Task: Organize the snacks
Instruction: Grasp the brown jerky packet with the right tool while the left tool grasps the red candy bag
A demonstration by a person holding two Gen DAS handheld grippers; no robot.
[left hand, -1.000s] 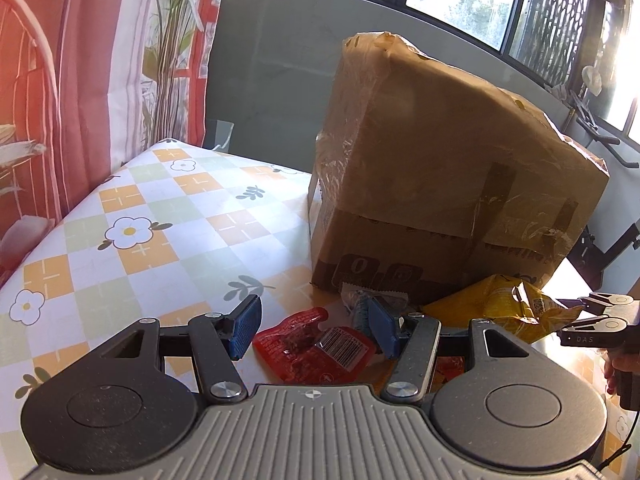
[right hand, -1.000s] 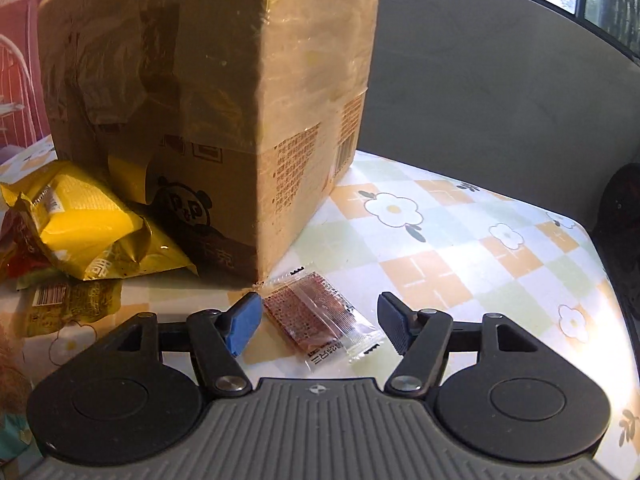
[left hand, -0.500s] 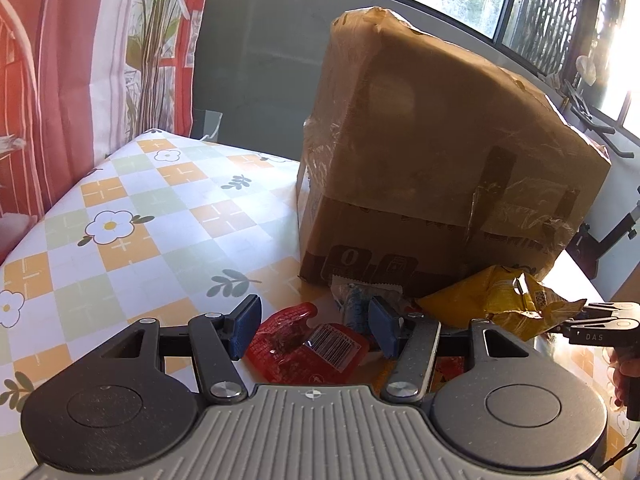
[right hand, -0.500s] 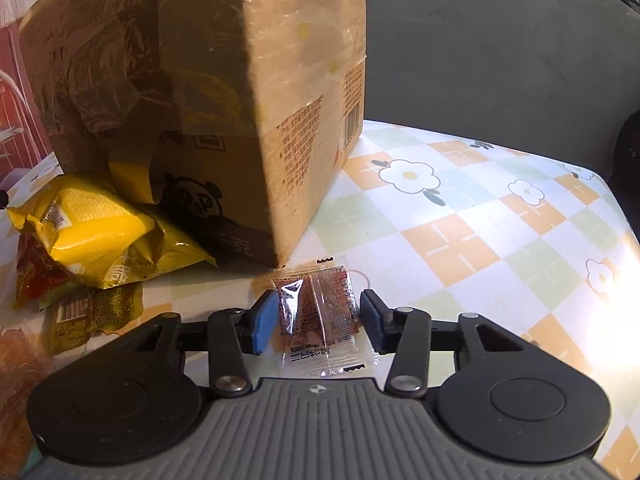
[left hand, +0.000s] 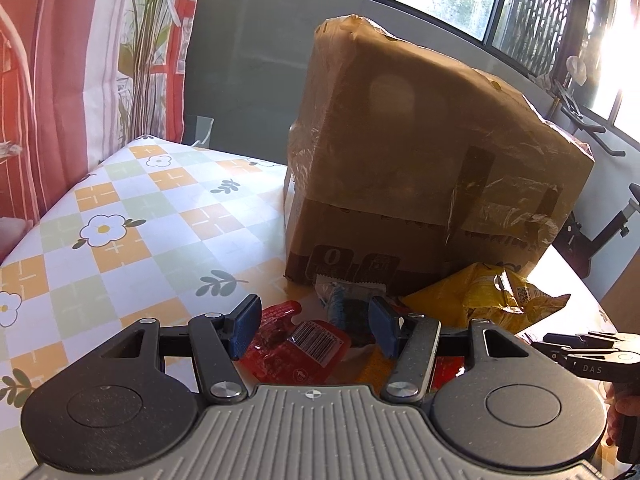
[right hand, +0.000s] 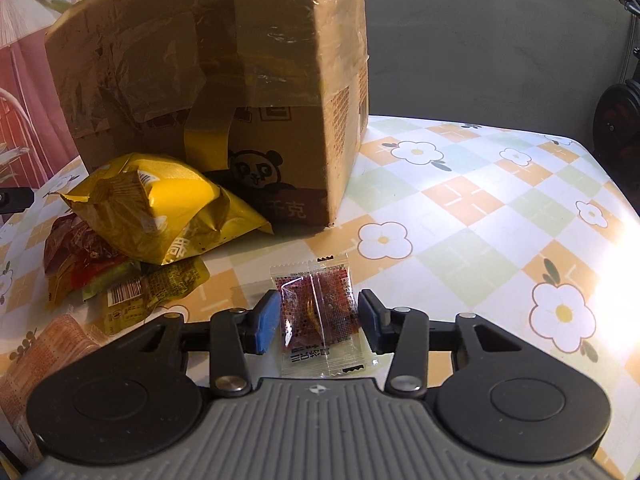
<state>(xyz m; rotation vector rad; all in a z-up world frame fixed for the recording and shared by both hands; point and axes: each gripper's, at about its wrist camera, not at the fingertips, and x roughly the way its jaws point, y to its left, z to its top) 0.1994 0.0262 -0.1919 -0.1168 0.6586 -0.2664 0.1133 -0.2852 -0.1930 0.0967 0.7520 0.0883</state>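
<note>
My right gripper (right hand: 318, 322) has its blue pads pressed against both sides of a small clear packet of dark red snack (right hand: 318, 312), held just above the table. My left gripper (left hand: 312, 326) is open over a red snack packet (left hand: 298, 346) that lies on the table, with a clear blue-printed packet (left hand: 344, 298) just beyond it. A yellow snack bag (right hand: 160, 208) leans against the big taped cardboard box (right hand: 224, 92); the bag also shows in the left wrist view (left hand: 480, 294). Small red and yellow-green packets (right hand: 132, 284) lie under the yellow bag.
The box (left hand: 420, 168) stands in the middle of a table with a flower-check cloth (left hand: 120, 224). The right gripper's body shows in the left wrist view (left hand: 588, 354) at the right edge. A grey wall and windows lie behind, a curtain at the left.
My right gripper has closed in on the small red packet and lifted it slightly. My left gripper has shifted left and back a little, staying open over the red packet.
</note>
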